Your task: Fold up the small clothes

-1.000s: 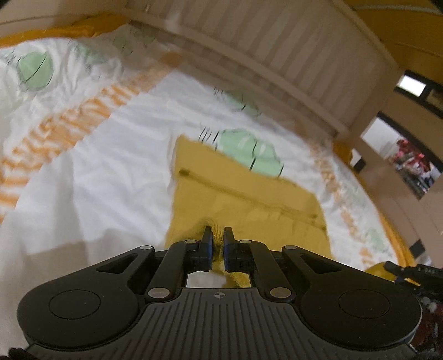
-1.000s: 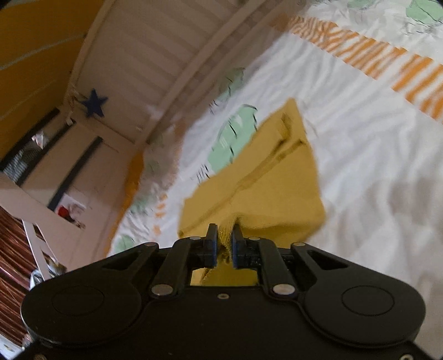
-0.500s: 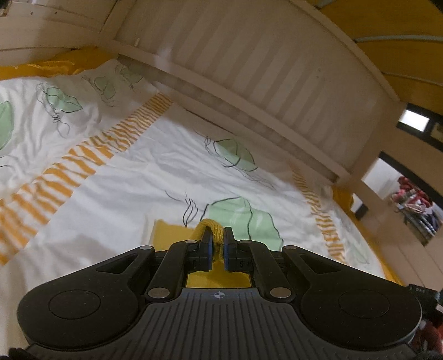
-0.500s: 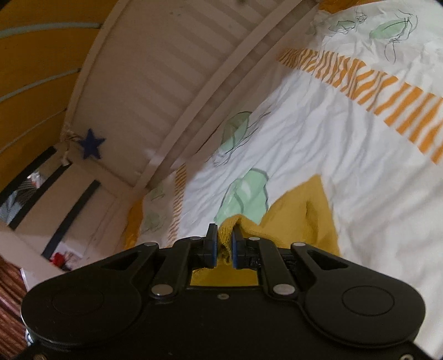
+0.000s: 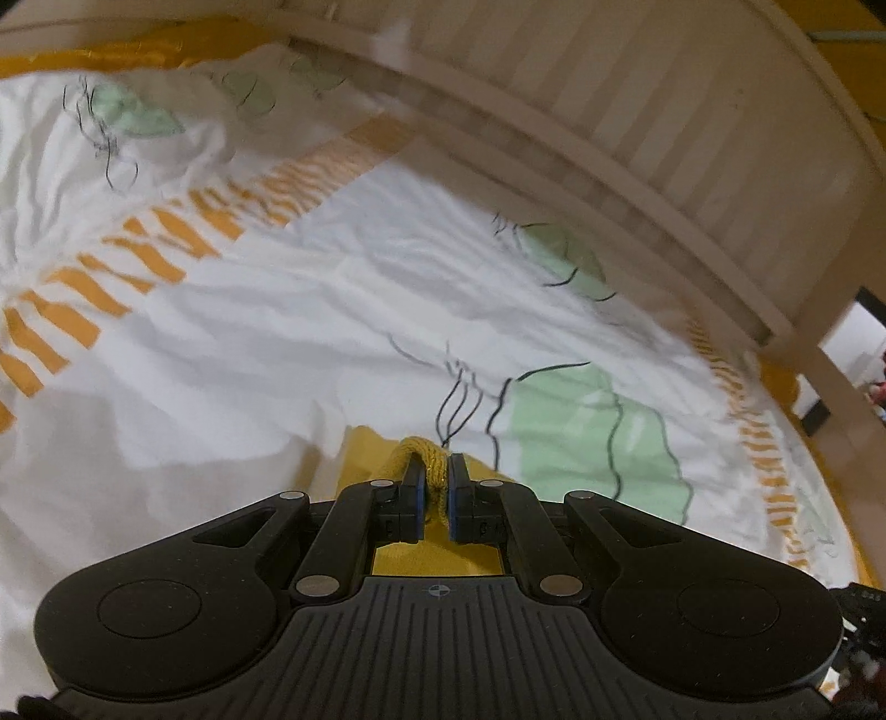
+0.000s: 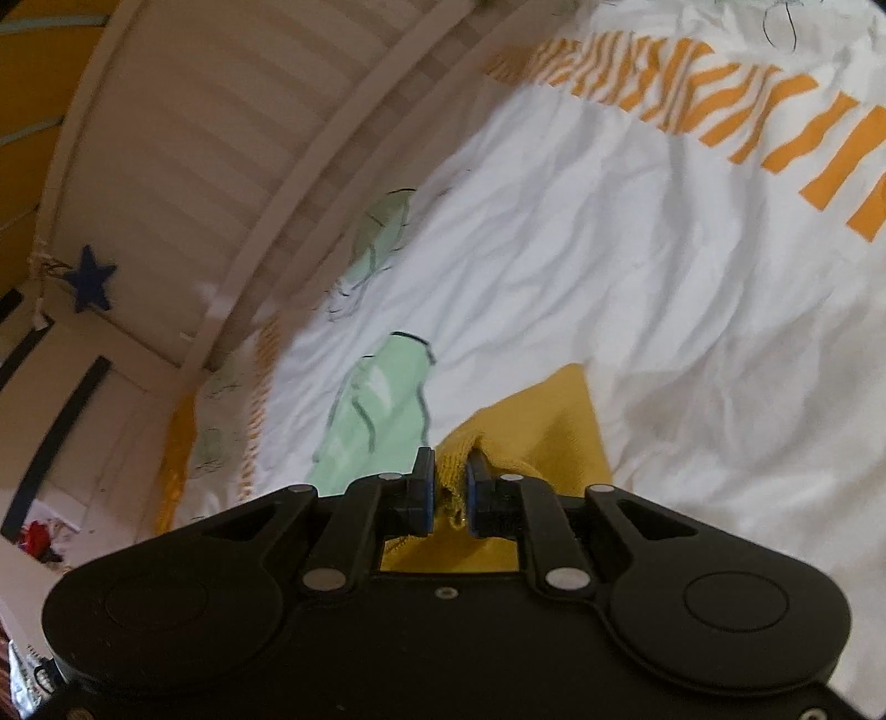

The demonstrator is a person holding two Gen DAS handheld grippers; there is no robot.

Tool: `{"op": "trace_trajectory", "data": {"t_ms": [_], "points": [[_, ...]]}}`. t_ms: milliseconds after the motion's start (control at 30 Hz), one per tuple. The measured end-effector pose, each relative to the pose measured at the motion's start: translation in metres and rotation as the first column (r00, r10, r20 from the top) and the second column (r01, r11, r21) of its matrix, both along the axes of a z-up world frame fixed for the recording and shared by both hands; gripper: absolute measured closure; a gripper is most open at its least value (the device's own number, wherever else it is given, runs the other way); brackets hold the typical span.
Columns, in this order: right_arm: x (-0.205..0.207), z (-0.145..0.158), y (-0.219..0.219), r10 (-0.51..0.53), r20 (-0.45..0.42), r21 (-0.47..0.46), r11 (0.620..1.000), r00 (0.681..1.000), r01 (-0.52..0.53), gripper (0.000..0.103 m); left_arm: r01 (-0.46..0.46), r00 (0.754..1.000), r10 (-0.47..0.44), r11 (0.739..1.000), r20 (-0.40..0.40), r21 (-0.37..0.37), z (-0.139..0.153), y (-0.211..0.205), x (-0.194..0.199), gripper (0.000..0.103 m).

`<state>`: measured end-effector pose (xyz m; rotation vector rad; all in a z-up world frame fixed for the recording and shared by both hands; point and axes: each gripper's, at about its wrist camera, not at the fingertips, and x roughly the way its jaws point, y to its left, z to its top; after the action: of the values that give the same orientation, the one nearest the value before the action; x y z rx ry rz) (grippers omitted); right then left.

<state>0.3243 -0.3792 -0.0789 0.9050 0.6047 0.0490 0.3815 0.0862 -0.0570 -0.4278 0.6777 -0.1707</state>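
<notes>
L gripper: jaws clamped on a bunched edge of the yellow garment. Knit fabric humps up between the pads and pokes out past the tips. Rest of the garment lies low in view, mostly hidden under the gripper body, w/ a flat strip showing just left of the jaws on the bed sheet.

R gripper: jaws also clamped on the yellow garment, pinching a ribbed hem that hangs down between the pads. From there the cloth spreads up and to the right as a flat wedge lying on the sheet.

Surroundings: sheet is white, wrinkled, w/ orange stripe bands and pale green leaf prints outlined in black. One green leaf sits just beside the garment's edge, near the R jaws. Slatted white bed rail runs along the far side of the mattress, well apart from the garment. Blue star hangs on the rail end in the R view. Yellow under-sheet edge shows at the far left corner. Nothing lies betw. the garment and the rail but bare sheet. Both views somewhat motion-blurred, esp. at the edges.
</notes>
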Motion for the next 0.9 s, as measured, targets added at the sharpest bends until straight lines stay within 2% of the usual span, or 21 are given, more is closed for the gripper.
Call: {"op": "trace_trajectory", "data": {"t_ms": [67,133,200,233,300,433,567,667,767,900], "points": [[0.006,-0.006,-0.001,-0.017,-0.009,-0.004,1.0,1.0,0.017,0.076,-0.006,1.0,0.007,1.0,-0.011,0.009,-0.005,0.0,0.01,0.095],[0.01,-0.009,-0.002,-0.03,-0.005,-0.002,1.0,1.0,0.03,0.069,-0.017,1.0,0.017,1.0,-0.019,0.005,-0.007,0.001,0.018,0.094],[0.012,-0.008,-0.004,-0.048,0.006,-0.029,0.998,0.999,0.048,0.045,-0.032,0.999,0.033,0.999,-0.016,0.011,-0.006,0.004,0.024,0.094],[0.012,-0.006,-0.005,-0.053,0.018,-0.047,0.997,0.998,0.053,0.043,-0.042,0.999,0.042,0.999,-0.01,0.022,-0.004,0.003,0.026,0.091],[0.01,0.0,-0.005,-0.06,0.035,-0.081,0.995,0.998,0.063,0.043,-0.057,0.998,0.056,0.997,0.01,0.05,0.002,0.005,0.028,0.081],[-0.001,0.021,0.003,-0.042,0.066,-0.173,0.984,0.997,0.053,0.043,-0.04,0.999,0.038,0.992,0.023,0.12,0.017,0.003,0.018,0.08],[-0.011,0.036,0.026,0.022,0.059,-0.317,0.949,0.998,-0.003,0.038,0.06,0.998,-0.061,0.967,-0.007,0.248,0.023,-0.014,-0.016,0.072],[-0.016,0.039,0.047,0.078,0.021,-0.392,0.918,0.997,-0.064,0.037,0.143,0.99,-0.138,0.938,-0.04,0.315,0.013,-0.027,-0.045,0.069],[-0.021,0.039,0.069,0.126,-0.019,-0.462,0.879,0.992,-0.121,0.037,0.192,0.98,-0.166,0.924,-0.107,0.329,-0.006,-0.029,-0.061,0.069],[-0.025,0.039,0.094,0.19,-0.057,-0.521,0.832,0.98,-0.191,0.037,0.233,0.959,-0.168,0.926,-0.23,0.298,-0.032,-0.019,-0.062,0.069]]}}
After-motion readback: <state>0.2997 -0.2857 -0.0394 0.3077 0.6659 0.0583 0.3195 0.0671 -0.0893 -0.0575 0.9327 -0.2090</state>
